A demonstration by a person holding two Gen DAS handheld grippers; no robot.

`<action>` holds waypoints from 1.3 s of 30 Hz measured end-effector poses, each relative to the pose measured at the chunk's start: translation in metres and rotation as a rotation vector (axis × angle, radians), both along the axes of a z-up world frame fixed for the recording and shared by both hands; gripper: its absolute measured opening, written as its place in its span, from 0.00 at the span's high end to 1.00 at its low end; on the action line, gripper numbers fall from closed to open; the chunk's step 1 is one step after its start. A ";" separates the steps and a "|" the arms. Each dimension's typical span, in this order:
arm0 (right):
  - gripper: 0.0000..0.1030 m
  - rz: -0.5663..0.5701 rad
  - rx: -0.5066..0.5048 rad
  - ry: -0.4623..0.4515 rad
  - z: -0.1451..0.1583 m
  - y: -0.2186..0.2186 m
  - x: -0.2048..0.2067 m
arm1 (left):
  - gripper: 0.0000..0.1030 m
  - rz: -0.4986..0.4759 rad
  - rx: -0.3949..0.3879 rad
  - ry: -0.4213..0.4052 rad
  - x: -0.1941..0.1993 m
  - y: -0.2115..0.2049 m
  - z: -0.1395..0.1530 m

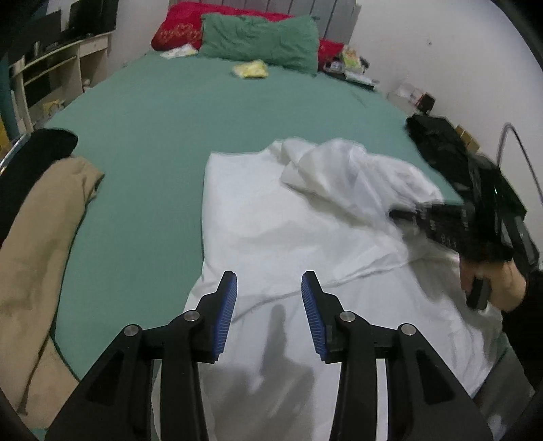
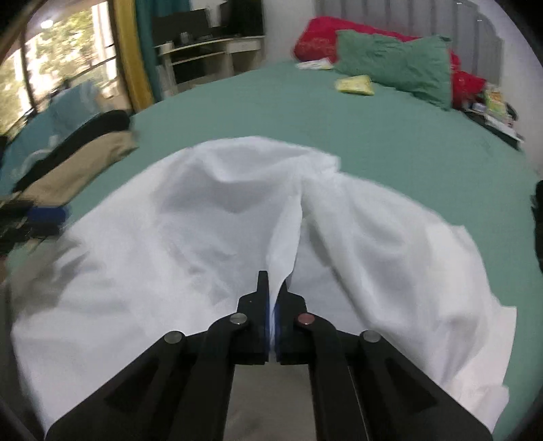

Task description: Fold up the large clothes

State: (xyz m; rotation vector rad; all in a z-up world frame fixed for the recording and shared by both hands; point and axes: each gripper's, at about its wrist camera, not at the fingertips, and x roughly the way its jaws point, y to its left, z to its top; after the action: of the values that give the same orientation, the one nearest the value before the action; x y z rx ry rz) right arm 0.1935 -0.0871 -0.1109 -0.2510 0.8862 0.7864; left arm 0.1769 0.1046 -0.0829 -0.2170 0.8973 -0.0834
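A large white garment (image 1: 278,230) lies on the green bed sheet (image 1: 152,112), its right part bunched and lifted. My left gripper (image 1: 268,291) is open and empty, hovering over the garment's near edge. My right gripper (image 2: 274,288) is shut on a fold of the white garment (image 2: 190,217) and holds it raised above the bed. The right gripper also shows in the left wrist view (image 1: 404,217), blurred, at the garment's right side.
A beige garment (image 1: 40,257) and a black one (image 1: 37,152) lie at the bed's left edge. Black items (image 1: 441,149) lie at the right edge. A green pillow (image 1: 261,40), a red pillow (image 1: 180,23) and a yellow packet (image 1: 251,69) are at the head. A desk (image 2: 207,54) stands beyond.
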 end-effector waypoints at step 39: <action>0.30 -0.409 -0.196 0.034 0.010 -0.192 -0.104 | 0.37 0.208 -0.012 0.038 -0.105 0.050 -0.017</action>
State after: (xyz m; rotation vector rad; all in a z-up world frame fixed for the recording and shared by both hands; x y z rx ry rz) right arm 0.0896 -0.2789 -0.1007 -0.2189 1.0079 0.3252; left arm 0.0720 0.1545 -0.0998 -0.3231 0.9071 0.1085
